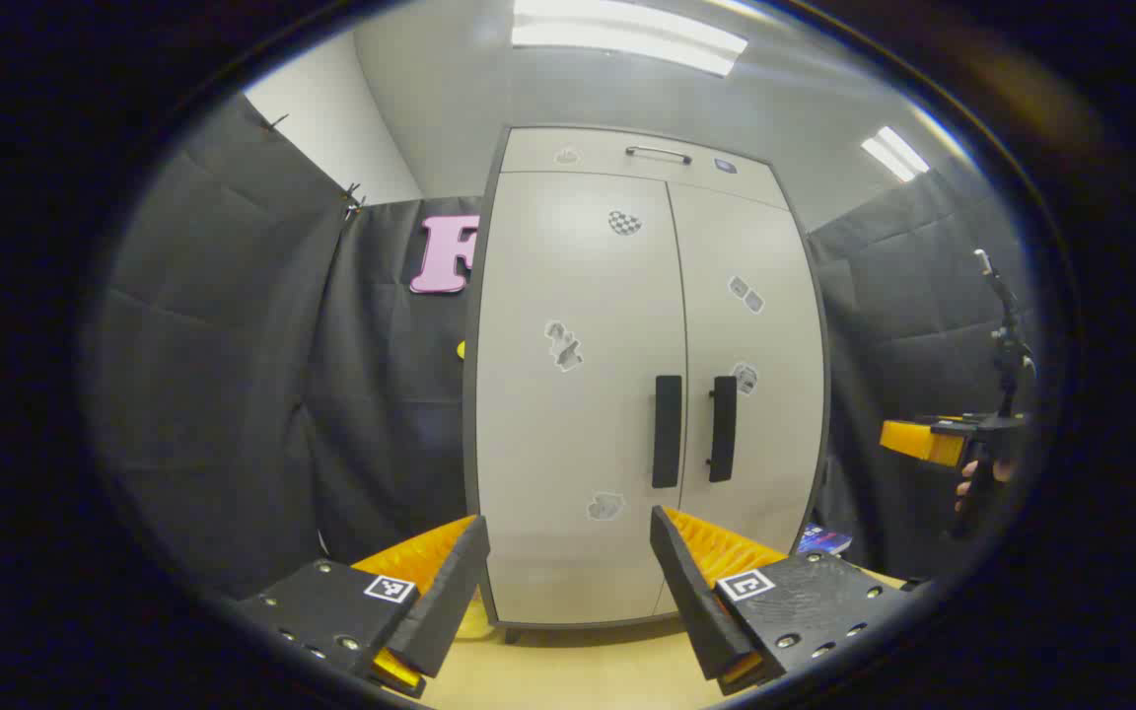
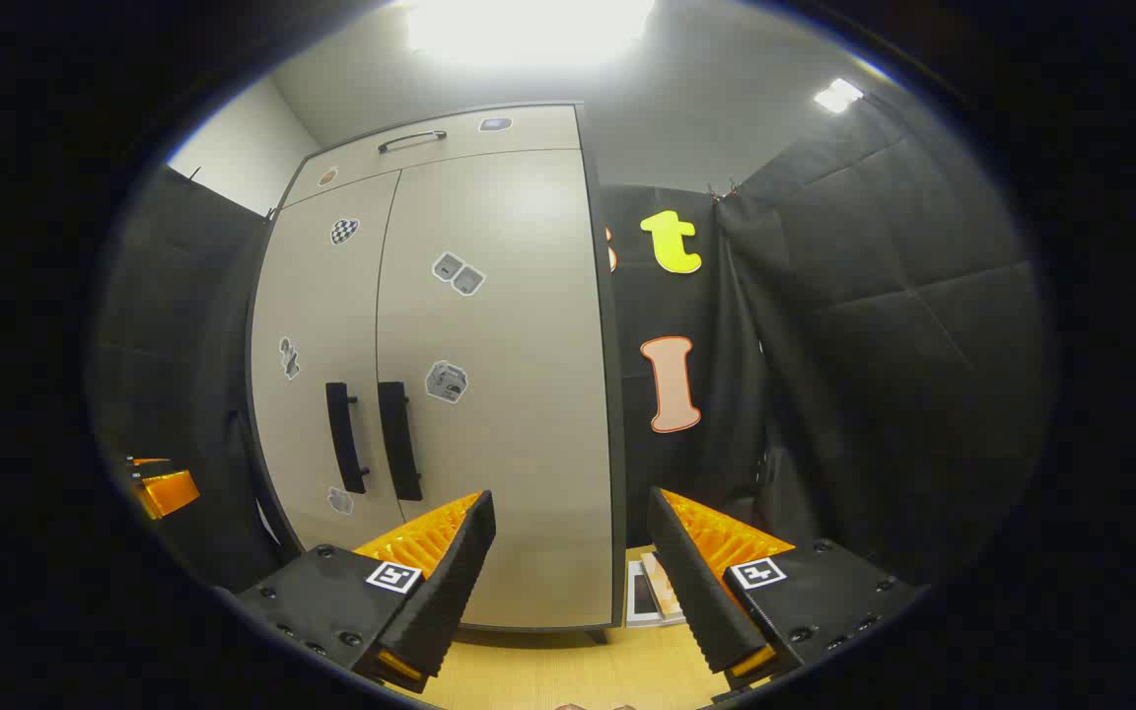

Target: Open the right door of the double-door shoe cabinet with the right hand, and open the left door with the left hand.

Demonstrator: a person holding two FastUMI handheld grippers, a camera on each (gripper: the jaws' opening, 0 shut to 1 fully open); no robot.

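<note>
Standing spread and empty, the right gripper has the right door's upright handle up-left.

A recording booth, not a home: black cloth walls clipped up around a lone cabinet, strip lights overhead, a camera stand at right.

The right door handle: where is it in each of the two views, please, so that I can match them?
Left gripper view: right door handle is right of centre, just right of the door seam, above the right finger.
Right gripper view: it is left of centre, above the left finger.
Shared landmark: the left door handle, close beside it on its left in both.
</note>
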